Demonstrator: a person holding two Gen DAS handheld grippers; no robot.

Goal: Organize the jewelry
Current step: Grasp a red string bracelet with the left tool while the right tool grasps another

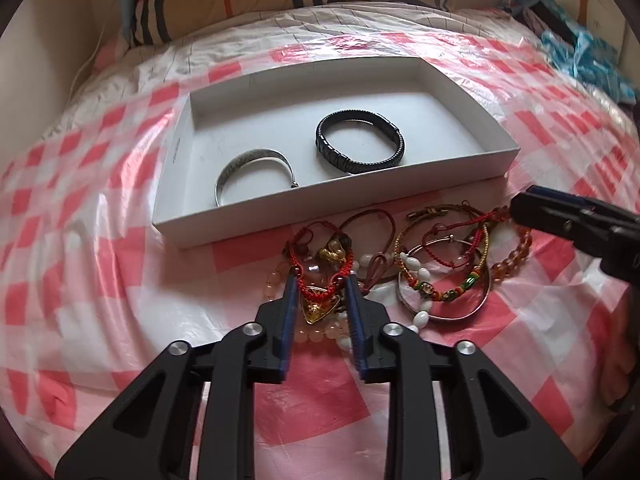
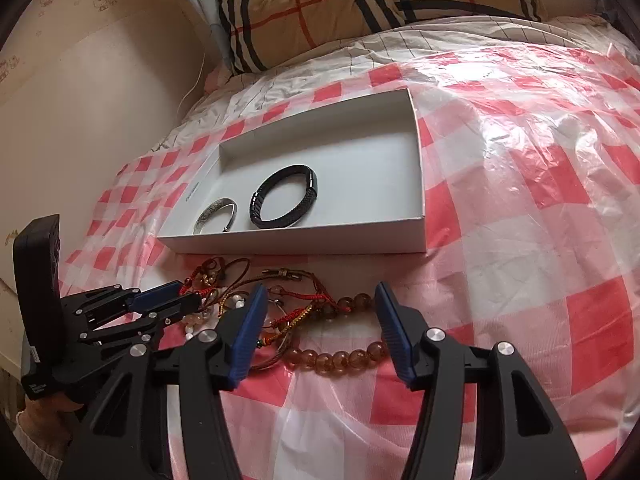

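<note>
The left tongs (image 1: 320, 280) stand part-spread, straddling a red cord bracelet with a gold heart pendant (image 1: 318, 304) in the jewelry heap (image 1: 400, 268) on the bed's checkered plastic sheet (image 1: 80, 260). The right tongs (image 2: 320, 292) are spread wide around an amber bead bracelet (image 2: 340, 356). Just beyond the heap, the white box (image 1: 280, 216) holds a silver bangle (image 1: 256, 172) and a black braided bracelet (image 1: 360, 142). Beyond the box lies a plaid pillow (image 2: 340, 8).

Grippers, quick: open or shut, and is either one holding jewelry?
Left gripper: open, fingers straddling the red cord bracelet, nothing clamped.
Right gripper: open wide over the amber bead bracelet, holding nothing.
</note>
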